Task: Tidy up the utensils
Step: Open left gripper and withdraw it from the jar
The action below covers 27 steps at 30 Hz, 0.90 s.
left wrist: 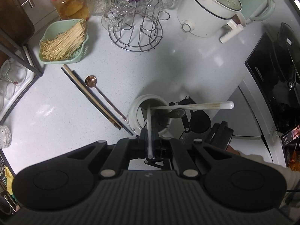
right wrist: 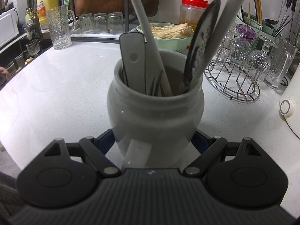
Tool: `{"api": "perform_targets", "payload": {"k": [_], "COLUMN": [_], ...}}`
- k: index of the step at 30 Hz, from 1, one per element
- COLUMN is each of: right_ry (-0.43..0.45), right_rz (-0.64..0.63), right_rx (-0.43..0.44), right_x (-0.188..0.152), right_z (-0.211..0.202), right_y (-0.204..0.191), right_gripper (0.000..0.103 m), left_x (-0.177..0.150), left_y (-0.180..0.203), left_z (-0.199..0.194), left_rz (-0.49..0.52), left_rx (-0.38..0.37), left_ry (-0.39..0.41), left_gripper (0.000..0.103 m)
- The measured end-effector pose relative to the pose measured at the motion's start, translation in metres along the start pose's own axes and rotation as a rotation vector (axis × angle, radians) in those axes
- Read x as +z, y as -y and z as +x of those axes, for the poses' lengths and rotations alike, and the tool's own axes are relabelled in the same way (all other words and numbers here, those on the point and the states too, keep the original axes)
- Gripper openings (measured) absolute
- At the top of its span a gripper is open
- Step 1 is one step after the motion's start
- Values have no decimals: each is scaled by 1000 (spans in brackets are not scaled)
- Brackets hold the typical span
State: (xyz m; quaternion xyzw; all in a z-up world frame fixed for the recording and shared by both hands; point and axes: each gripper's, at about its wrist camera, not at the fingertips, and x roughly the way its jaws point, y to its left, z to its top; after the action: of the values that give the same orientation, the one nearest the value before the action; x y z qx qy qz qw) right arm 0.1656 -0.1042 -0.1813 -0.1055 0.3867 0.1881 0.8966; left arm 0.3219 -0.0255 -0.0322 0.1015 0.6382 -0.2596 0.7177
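Observation:
A white ceramic utensil jar (left wrist: 135,110) stands on the counter and fills the middle of the right wrist view (right wrist: 155,116). It holds a white-handled utensil (left wrist: 193,106), a dark spoon (right wrist: 200,43), a grey spatula (right wrist: 133,61) and a fork. My left gripper (left wrist: 150,140) is above the jar, shut on a white stick-like handle (left wrist: 149,131) whose far end is inside the jar. My right gripper (right wrist: 153,140) has its jaws around the jar's base, touching its sides. A copper spoon (left wrist: 101,91) and dark chopsticks (left wrist: 91,95) lie on the counter left of the jar.
A green colander of enoki mushrooms (left wrist: 63,41) sits at the back left, a wire rack of glass cups (left wrist: 135,24) beside it, and a white electric cooker (left wrist: 208,9) at the back right. A black stove (left wrist: 273,82) is on the right. The sink (right wrist: 16,56) is far left.

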Motion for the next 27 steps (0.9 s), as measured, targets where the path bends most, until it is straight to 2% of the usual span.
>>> {"api": "perform_targets", "payload": {"k": [4, 7, 8, 9, 15, 18, 22, 27], "right_ry": [-1, -4, -5, -5, -10, -9, -7, -5], "right_rz": [8, 12, 14, 18, 33, 45, 56, 71], "right_rx": [-5, -9, -12, -14, -26, -38, -49, -63], "right_x": [0, 0, 1, 1, 3, 3, 3, 3], "right_z": [0, 0, 0, 0, 2, 3, 3, 3], "right_y": [-1, -1, -1, -2, -4, -5, -7, -8], "right_gripper": [90, 90, 90, 90, 90, 90, 90, 90], "left_x": [1, 0, -1, -2, -16, -27, -43, -70], "left_y": [-5, -10, -10, -10, -10, -10, -24, -48], "left_z": [-2, -6, -9, -12, -37, -49, -56, -59], "left_rz": [-1, -17, -14, -7, 10, 25, 7, -62], "left_rx": [17, 3, 2, 5, -23, 2, 15, 42], "left_ry": [21, 34, 48, 67, 186, 262, 333, 424], "left_gripper": [6, 25, 38, 44, 48, 48, 48, 49]}}
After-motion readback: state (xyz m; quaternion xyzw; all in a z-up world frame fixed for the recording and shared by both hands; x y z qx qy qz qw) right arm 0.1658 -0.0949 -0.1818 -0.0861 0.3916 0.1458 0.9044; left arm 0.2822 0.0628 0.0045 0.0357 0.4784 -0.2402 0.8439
